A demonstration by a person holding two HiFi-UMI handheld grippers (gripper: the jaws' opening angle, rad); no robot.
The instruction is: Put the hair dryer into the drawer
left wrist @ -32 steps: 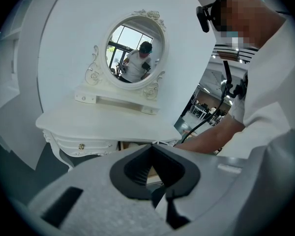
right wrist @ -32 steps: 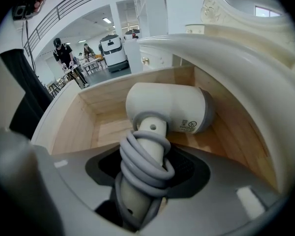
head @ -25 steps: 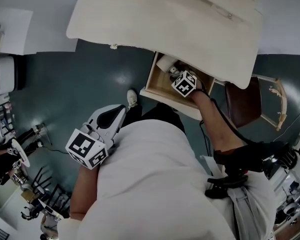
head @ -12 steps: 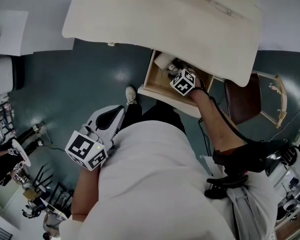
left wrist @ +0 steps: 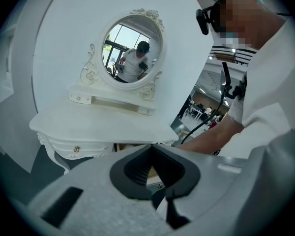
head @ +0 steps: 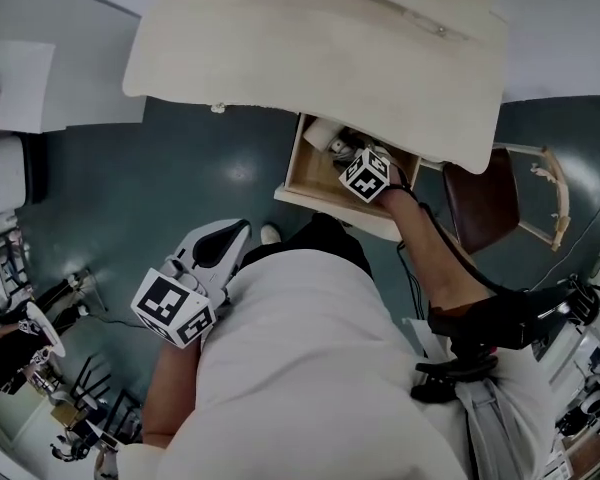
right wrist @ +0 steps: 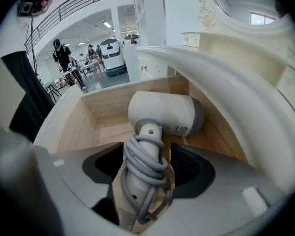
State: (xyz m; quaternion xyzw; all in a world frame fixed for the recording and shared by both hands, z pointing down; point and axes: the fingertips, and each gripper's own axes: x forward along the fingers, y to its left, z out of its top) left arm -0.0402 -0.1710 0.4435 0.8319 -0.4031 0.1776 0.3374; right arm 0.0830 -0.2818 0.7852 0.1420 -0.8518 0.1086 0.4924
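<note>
Left side first: the grey left gripper (left wrist: pixel 151 147) hangs at eight o'clock in the head view, pressed together on nothing and well apart from the action. Up at one o'clock, the pale wooden drawer (right wrist: pixel 71 127) stands pulled out under the cream dressing counter (head: pixel 310 58). And there it is: the white hair dryer (right wrist: pixel 162 113), grey cord (right wrist: pixel 137 161) wound round its handle, lies on the drawer floor with its barrel at twelve o'clock. The right gripper (right wrist: pixel 145 156) has just been spreading, and the handle sits between the jaws with the pads off it. It looks like a release. Best now is to draw straight back toward six o'clock with the jaws wide, without snagging the cord loops or the counter's edge.
</note>
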